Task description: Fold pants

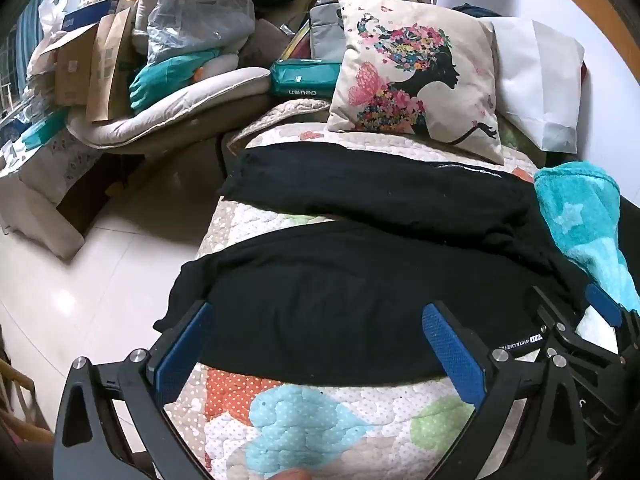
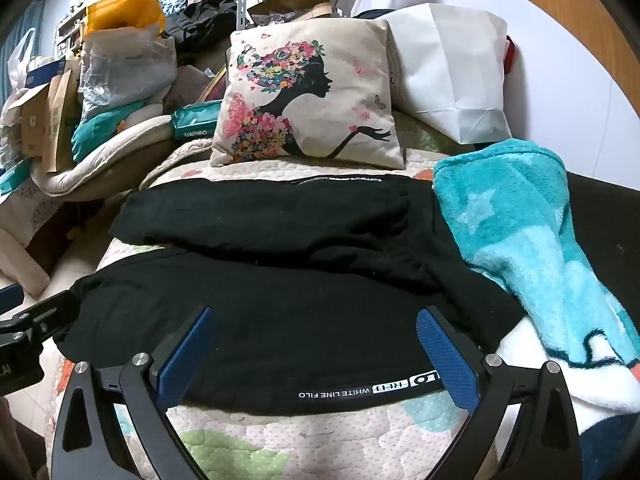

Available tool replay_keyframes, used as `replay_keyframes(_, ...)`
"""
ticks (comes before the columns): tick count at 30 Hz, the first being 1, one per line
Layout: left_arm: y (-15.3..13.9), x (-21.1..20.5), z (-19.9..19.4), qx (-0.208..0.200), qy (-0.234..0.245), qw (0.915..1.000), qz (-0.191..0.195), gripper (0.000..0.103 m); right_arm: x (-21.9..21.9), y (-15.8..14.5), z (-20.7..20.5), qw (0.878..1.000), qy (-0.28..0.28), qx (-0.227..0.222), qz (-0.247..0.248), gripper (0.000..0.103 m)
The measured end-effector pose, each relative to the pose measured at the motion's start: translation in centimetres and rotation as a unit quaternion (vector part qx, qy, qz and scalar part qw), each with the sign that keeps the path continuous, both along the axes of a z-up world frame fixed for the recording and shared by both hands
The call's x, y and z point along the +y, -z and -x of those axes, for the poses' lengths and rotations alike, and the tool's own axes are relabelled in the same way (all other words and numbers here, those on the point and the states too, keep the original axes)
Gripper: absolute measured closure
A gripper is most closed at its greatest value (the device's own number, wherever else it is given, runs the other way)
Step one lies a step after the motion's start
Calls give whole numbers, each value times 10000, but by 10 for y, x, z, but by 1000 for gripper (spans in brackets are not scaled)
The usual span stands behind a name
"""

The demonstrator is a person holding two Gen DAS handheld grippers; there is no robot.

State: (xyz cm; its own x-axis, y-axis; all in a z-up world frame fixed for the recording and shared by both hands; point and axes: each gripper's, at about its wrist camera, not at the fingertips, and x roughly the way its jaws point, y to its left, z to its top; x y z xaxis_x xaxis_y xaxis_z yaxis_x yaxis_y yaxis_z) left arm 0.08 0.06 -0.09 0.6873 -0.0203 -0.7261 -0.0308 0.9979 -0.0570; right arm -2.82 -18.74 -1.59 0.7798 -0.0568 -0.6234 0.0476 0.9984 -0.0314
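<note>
While both grippers hovered low over a bed, a patterned quilt (image 1: 312, 412) with orange, blue and green dotted patches covered the mattress and filled the lower half of each view. Across it lay the black pants (image 1: 340, 304), spread with the two legs side by side: one leg ran across the centre of the left wrist view, the other lay beyond it toward 12 o'clock, and a strip of quilt showed between them at 10 o'clock. A printed white-lettered stripe ran along the near edge of the pants at 6 o'clock in the right wrist view. A turquoise fleece blanket (image 2: 520, 240) with pale stars lay at 3 o'clock, overlapping the pants there. A cushion (image 2: 312, 96) printed with a woman's silhouette in flowers stood at 12 o'clock just beyond the far leg, with a white paper bag (image 2: 452, 68) beside it at 1 o'clock. Heaped boxes and bags (image 1: 120, 52) crowded 10 to 11 o'clock.

The left gripper (image 1: 320, 356) was released, its blue pads wide apart over the near leg, holding nothing. The right gripper (image 2: 316, 360) was likewise released, its pads spread over the near edge of the pants by the lettered stripe. It also showed at 4 o'clock in the left wrist view.
</note>
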Motion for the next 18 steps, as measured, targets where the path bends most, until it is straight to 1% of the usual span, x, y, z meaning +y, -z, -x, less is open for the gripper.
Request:
replay_keyframes(4, 7, -2, 1, 18, 11, 10000, 0, 0, 0, 0, 0, 10000, 5, 17, 21, 1)
replay_keyframes(11, 9, -2, 0, 51, 28, 10000, 2, 0, 1, 1, 1, 10000, 1, 16, 7, 1)
replay_keyframes(18, 13, 4, 0, 108, 28, 9999, 90, 0, 1, 1, 0, 10000, 2, 17, 0, 1)
